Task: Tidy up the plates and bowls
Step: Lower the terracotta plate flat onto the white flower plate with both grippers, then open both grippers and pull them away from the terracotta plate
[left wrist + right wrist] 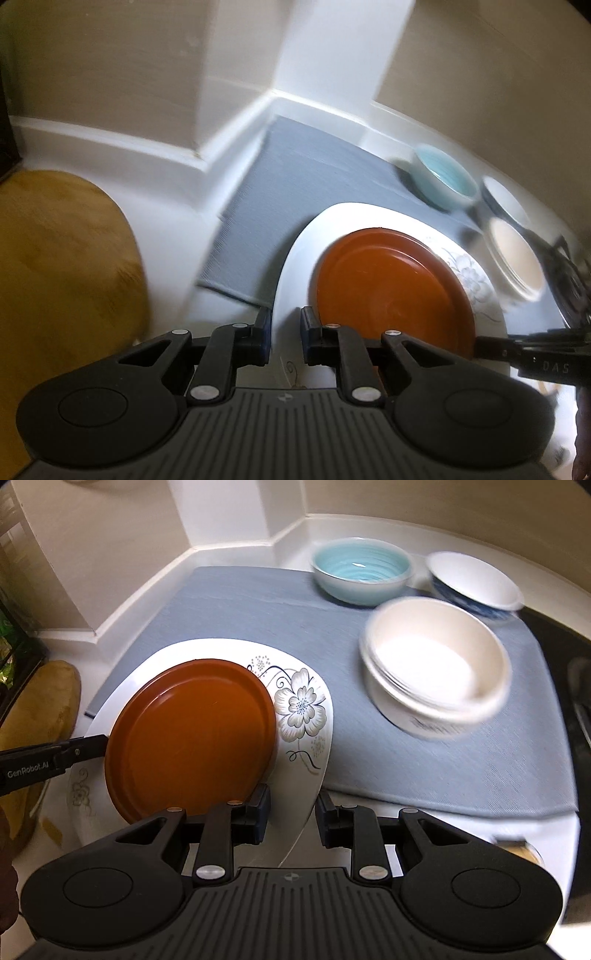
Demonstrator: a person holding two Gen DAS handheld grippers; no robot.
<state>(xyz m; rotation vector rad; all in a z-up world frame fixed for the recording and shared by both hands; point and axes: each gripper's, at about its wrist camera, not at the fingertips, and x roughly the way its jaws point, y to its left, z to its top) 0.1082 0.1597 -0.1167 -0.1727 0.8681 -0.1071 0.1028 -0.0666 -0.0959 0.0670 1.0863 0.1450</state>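
While the orange plate [192,734] lies on the flowered plate [303,709], left gripper [285,334] jaws straddle that plate's rim, apart; right gripper [291,814] jaws likewise apart around its edge.

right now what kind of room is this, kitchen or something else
Most likely a home kitchen counter. A grey drying mat lies in a white countertop corner, holding a teal bowl, stacked white bowls and a flowered white plate with an orange plate on it.
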